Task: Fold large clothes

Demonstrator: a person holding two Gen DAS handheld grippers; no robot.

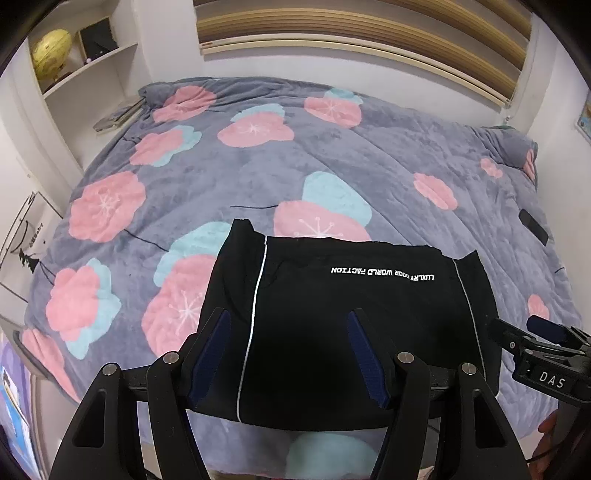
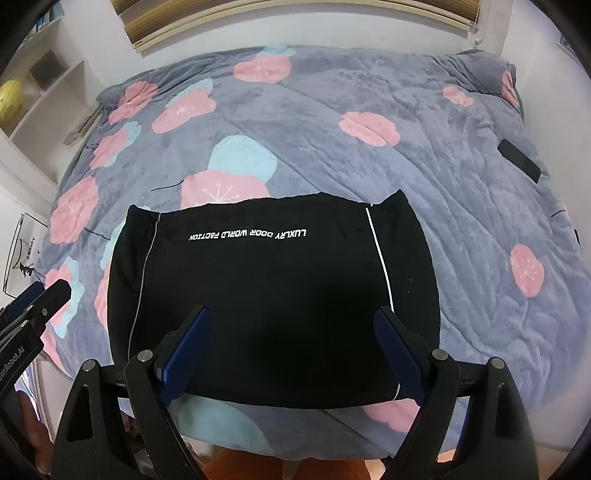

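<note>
A black garment [image 1: 343, 325] with thin white piping and upside-down white lettering lies folded into a flat rectangle near the bed's front edge; it also shows in the right wrist view [image 2: 273, 295]. My left gripper [image 1: 288, 317] is open and empty, hovering above the garment's near left part. My right gripper [image 2: 293, 314] is open and empty, above the garment's near middle. The right gripper's tip shows at the right edge of the left wrist view [image 1: 532, 332]. The left gripper's tip shows at the left edge of the right wrist view [image 2: 48, 295].
The bed carries a grey blanket [image 1: 258, 166] with pink and teal flowers. A black phone-like object [image 2: 519, 159] lies on the blanket at far right. White shelves with a yellow globe [image 1: 51, 51] stand at far left. Window blinds [image 1: 351, 33] hang behind the bed.
</note>
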